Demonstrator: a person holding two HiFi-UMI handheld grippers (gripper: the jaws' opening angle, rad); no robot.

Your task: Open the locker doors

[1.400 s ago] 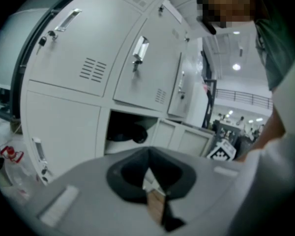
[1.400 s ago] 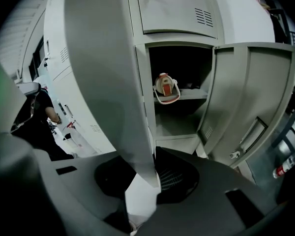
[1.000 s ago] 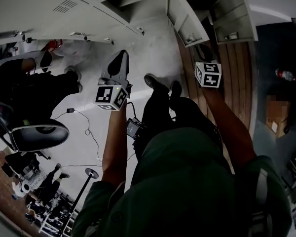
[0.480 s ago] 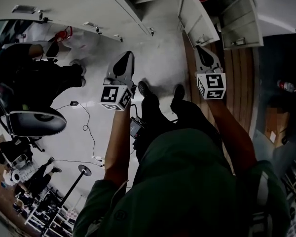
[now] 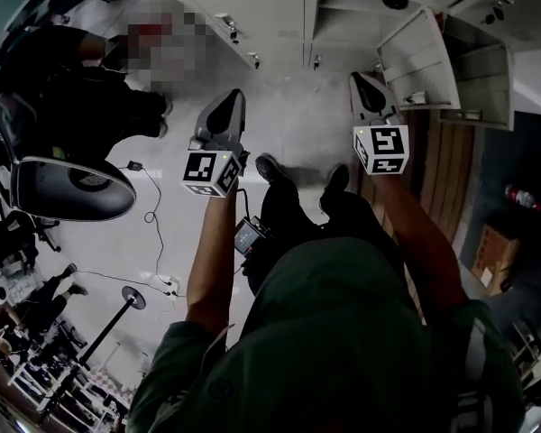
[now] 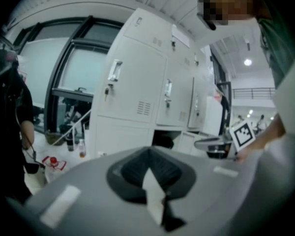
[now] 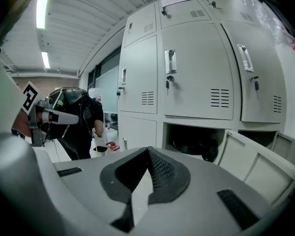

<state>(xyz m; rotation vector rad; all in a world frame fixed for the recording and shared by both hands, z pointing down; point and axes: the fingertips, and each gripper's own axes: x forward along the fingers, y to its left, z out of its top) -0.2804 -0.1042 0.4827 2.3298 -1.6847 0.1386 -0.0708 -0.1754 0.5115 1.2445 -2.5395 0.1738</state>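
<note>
A row of white lockers (image 5: 269,5) runs across the top of the head view. Two low doors (image 5: 417,57) (image 5: 476,84) hang open at the right. My right gripper (image 5: 364,87) is shut on nothing, a little left of the nearer open door. It looks at closed upper doors with handles (image 7: 170,62) (image 7: 245,58), a dark open compartment (image 7: 195,142) and an open door (image 7: 255,165) below them. My left gripper (image 5: 219,114) is also shut and empty, away from the lockers. It faces closed doors with handles (image 6: 114,72) (image 6: 168,88).
A person in dark clothes (image 7: 82,123) stands at the left end of the row. A black office chair (image 5: 68,188) and a cable (image 5: 153,233) are on the floor at the left. Red-capped bottles (image 6: 51,162) stand by the window. My own legs and shoes (image 5: 299,180) are between the grippers.
Both grippers have swung leftward along the locker row. The right one has lifted away from the low open door it was at. The open doors now lie further right in the head view.
</note>
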